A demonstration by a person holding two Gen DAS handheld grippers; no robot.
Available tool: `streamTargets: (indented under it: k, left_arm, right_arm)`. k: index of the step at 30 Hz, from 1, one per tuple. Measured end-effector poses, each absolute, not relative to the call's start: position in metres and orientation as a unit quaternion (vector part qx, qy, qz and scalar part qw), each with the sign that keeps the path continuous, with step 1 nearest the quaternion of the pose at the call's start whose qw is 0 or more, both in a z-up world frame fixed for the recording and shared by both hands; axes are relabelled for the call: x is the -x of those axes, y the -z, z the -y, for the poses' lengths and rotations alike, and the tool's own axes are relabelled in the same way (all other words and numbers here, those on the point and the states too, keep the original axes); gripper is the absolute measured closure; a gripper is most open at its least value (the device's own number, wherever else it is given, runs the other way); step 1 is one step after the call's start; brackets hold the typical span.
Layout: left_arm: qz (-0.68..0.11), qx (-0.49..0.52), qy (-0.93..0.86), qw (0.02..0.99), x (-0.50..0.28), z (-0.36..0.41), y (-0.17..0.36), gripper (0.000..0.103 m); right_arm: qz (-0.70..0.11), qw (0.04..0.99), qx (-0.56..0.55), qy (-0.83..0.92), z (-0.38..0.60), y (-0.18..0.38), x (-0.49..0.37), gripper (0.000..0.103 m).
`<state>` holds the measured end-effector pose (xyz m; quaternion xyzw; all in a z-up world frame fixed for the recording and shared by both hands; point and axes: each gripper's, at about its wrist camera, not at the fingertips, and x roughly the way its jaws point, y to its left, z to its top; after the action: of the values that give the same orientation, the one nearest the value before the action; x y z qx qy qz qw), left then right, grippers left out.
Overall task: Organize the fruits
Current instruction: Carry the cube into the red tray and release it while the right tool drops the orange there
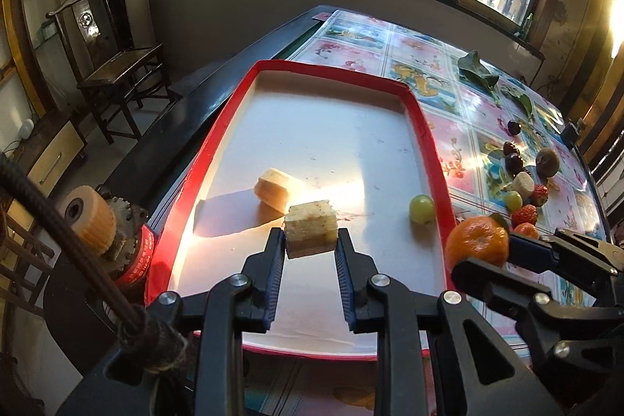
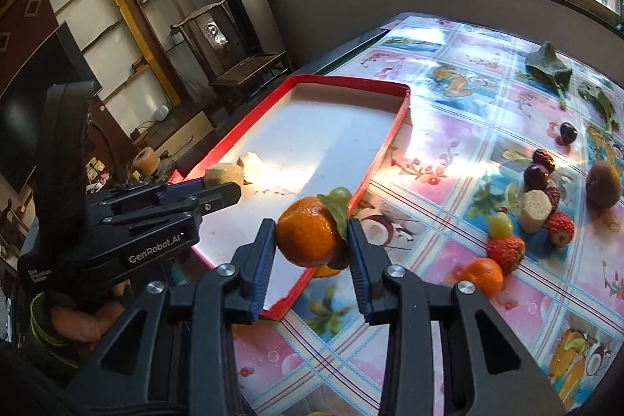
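My left gripper [image 1: 311, 240] is shut on a pale banana chunk [image 1: 311, 232] and holds it over the near part of the red-rimmed white tray [image 1: 423, 127]. A second banana chunk [image 1: 275, 189] and a green grape [image 1: 421, 208] lie in the tray. My right gripper [image 2: 311, 238] is shut on a mandarin with a green leaf [image 2: 308, 236], held above the tray's near right rim [image 2: 384, 147]. The mandarin also shows in the left wrist view [image 1: 476, 241]. The left gripper and its banana chunk [image 2: 223, 173] show at the left of the right wrist view.
On the flowered tablecloth [image 2: 448, 127] to the right lie strawberries [image 2: 505, 252], a small mandarin [image 2: 481, 275], a green grape [image 2: 500, 224], a banana chunk [image 2: 536, 211], dark cherries [image 2: 536, 176], a kiwi [image 2: 603, 184] and green leaves [image 2: 548, 65]. A wooden chair [image 1: 117, 65] stands left of the table.
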<state>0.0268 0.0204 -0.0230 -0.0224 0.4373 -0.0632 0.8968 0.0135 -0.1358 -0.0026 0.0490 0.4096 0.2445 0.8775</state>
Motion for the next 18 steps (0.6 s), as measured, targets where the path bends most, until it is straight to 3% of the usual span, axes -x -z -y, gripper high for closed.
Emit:
streamTargets:
  k: [10, 18]
  left_arm:
    - [-0.468, 0.015, 0.054, 0.882, -0.036, -0.026, 0.043, 0.078]
    - [-0.483, 0.019, 0.044, 0.874, -0.039, -0.030, 0.052, 0.077]
  right_arm:
    - [-0.464, 0.843, -0.008, -0.271, 0.081, 0.053, -0.043, 0.065]
    - [-0.463, 0.843, 0.030, -0.272, 0.066, 0.057, -0.044, 0.064]
